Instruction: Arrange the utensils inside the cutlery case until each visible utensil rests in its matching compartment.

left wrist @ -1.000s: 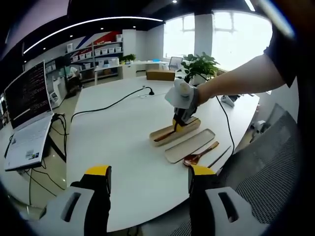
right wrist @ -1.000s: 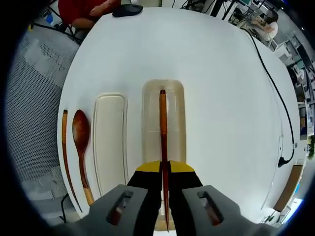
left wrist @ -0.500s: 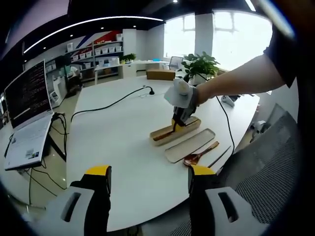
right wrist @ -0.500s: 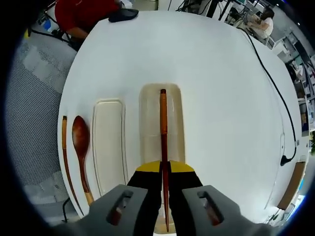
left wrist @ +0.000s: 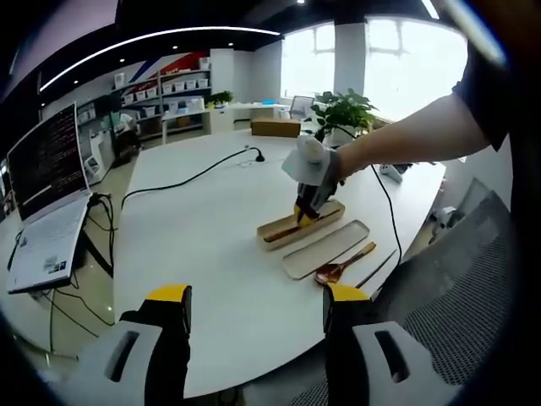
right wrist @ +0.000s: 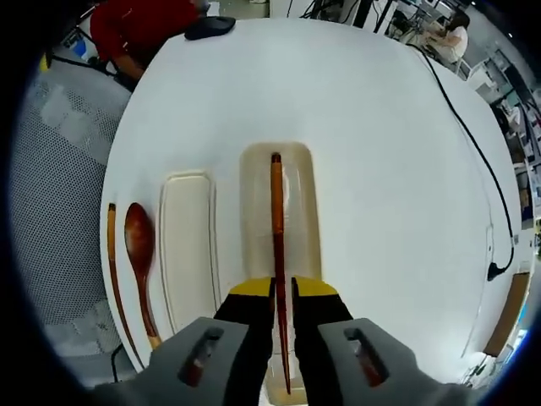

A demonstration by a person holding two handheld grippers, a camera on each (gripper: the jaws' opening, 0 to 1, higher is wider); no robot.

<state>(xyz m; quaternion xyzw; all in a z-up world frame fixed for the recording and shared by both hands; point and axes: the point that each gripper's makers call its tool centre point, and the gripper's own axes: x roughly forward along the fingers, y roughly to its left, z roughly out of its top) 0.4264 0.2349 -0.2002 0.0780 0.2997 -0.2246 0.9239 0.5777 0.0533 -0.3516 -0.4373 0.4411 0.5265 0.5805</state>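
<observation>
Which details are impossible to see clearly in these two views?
- Right gripper view: the near end of the cutlery case is covered by the right gripper.
- Right gripper view: whether its pads touch the chopstick.
- Left gripper view: the case's inner compartments, too small.

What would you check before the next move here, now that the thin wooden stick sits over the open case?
1. Dark wooden chopstick lies lengthwise along the beige open case tray: ok.
2. Right gripper jaws parted with gaps beside the chopstick: ok.
3. Chopstick resting flat in its groove: cannot tell.
4. Reddish wooden spoon and second thin chopstick lie on the white table, outside the case: not ok.
5. Flat beige lid lies beside the tray, apart from it: ok.
6. Left gripper open, holding nothing: ok.
</observation>
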